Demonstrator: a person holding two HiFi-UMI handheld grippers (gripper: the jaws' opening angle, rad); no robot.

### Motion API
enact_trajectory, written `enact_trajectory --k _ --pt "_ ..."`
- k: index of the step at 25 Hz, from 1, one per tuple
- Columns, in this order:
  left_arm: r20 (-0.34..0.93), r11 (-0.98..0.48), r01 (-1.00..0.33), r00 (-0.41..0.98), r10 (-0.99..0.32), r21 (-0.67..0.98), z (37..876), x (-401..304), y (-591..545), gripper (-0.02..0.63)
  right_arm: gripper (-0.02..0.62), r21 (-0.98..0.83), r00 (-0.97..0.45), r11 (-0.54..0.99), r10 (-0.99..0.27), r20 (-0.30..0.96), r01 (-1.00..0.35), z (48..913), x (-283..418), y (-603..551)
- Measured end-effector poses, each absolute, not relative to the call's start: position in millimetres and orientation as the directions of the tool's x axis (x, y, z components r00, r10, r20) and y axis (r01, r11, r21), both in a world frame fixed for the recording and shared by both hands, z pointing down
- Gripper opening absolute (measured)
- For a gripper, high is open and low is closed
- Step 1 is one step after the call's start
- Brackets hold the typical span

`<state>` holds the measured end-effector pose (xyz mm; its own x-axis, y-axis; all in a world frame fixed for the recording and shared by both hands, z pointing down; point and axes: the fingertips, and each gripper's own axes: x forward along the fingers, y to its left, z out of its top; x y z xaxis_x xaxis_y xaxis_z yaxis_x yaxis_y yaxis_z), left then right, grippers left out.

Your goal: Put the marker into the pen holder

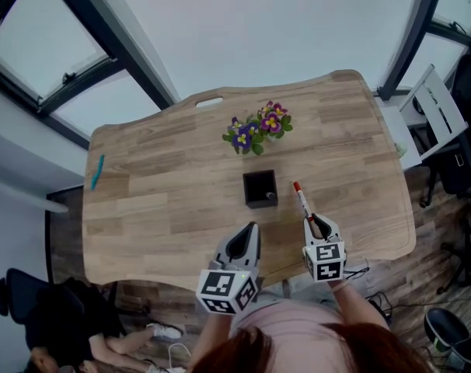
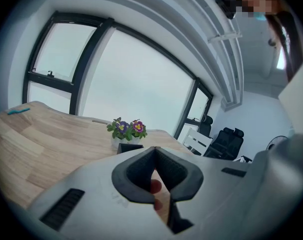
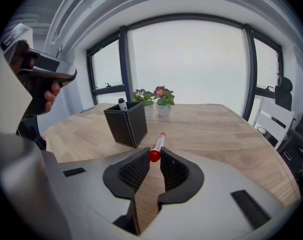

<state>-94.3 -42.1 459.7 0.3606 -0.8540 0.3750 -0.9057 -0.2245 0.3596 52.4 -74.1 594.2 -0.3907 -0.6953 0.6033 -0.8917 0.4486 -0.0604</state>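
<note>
- Marker (image 3: pixel 158 145): white barrel, red at both ends. Its near end sits between the jaws of the right gripper (image 3: pixel 154 153), which are clamped on it. The far end points past the right side of the pen holder (image 3: pixel 125 125), close to it but not touching.
- Print on the barrel is too small to read in any view.
- The only clear markings are the black-and-white square patterns on each gripper's cube, seen from the head view.
- Head view: the marker (image 1: pixel 301 199) lies just right of the pen holder (image 1: pixel 259 186) on the wooden table (image 1: pixel 165 208), with the right gripper (image 1: pixel 316 222) at its near end.
- Left gripper (image 1: pixel 251 230): on the near side of the pen holder, well apart from the marker.
- Left gripper view: the jaws of the left gripper (image 2: pixel 154 151) meet at their tips, with no object between them. A reddish blur shows in the gap behind the tips, and I cannot tell what it is.
- Only the right gripper view shows a dark-capped pen (image 3: pixel 122 104) already standing in the pen holder.
- Flower pots (image 1: pixel 257 128) stand just beyond the pen holder, with purple and pink blooms.
- A teal pen (image 1: pixel 98 171) lies far left of the pen holder near the table edge. It also shows in the left gripper view (image 2: pixel 17 111), but not in the right one.
</note>
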Motion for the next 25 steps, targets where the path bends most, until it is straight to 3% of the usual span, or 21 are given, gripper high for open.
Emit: enact_trajectory --k 25 --pt "0.337 -0.157 -0.931 0.271 -0.902 0.329 436.2 -102.0 -34.1 0.002 0.058 -0.081 -0.514 0.551 -0.701 0.494 -0.83 531.0 50.0 -86.5"
